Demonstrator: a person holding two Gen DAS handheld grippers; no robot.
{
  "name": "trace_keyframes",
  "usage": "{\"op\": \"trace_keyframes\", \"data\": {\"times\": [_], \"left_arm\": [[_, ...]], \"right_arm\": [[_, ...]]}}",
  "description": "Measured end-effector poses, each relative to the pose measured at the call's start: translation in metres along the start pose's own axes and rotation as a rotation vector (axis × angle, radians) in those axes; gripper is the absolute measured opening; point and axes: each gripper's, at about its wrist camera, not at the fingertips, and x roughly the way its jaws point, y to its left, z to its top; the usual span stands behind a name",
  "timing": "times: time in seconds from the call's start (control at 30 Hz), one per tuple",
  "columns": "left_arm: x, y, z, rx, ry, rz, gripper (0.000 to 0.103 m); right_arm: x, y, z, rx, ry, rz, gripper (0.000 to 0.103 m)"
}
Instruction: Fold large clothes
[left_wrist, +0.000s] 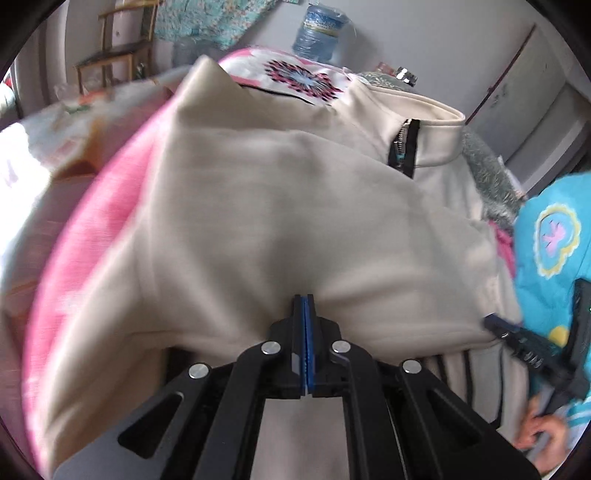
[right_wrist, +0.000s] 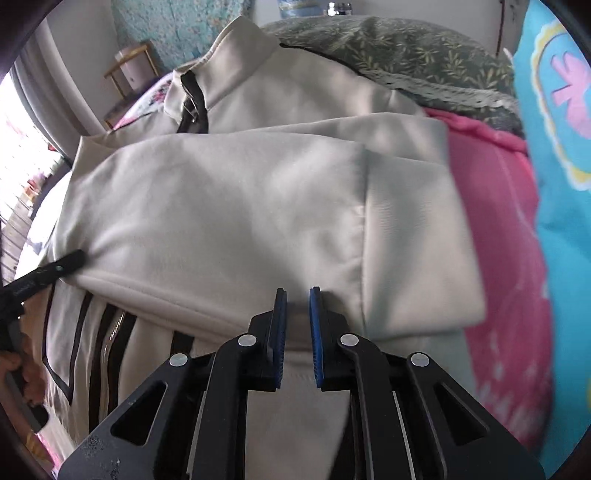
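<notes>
A cream zip-up jacket (left_wrist: 280, 206) with black trim lies on a pink bedspread (left_wrist: 92, 236), its lower part folded up over the chest. My left gripper (left_wrist: 303, 297) is shut, and its blue pads pinch the folded edge, which puckers toward the tips. The same gripper (right_wrist: 72, 258) shows at the fold's left end in the right wrist view. My right gripper (right_wrist: 298, 291) grips the same folded edge of the jacket (right_wrist: 229, 206) further right, its pads a narrow gap apart with the cloth filling it. From the left wrist view, the right gripper (left_wrist: 496, 326) sits at the fold's right end.
A blue patterned quilt (right_wrist: 561, 184) and a green leafy blanket (right_wrist: 399, 48) lie to the right of the jacket. A water jug (left_wrist: 319, 33) and a wooden chair (left_wrist: 110, 55) stand by the far wall. A person's hand (left_wrist: 543, 435) holds the right gripper.
</notes>
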Motion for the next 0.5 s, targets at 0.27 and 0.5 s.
{"op": "trace_keyframes", "data": {"times": [0.27, 0.5], "left_arm": [[-0.071, -0.025, -0.035, 0.284, -0.096, 0.199, 0.037], [-0.107, -0.027, -0.034, 0.339, -0.134, 0.227, 0.050]], "right_arm": [[-0.071, 0.011, -0.015, -0.069, -0.114, -0.064, 0.051], [-0.091, -0.024, -0.024, 0.099, -0.139, -0.033, 0.056]]}}
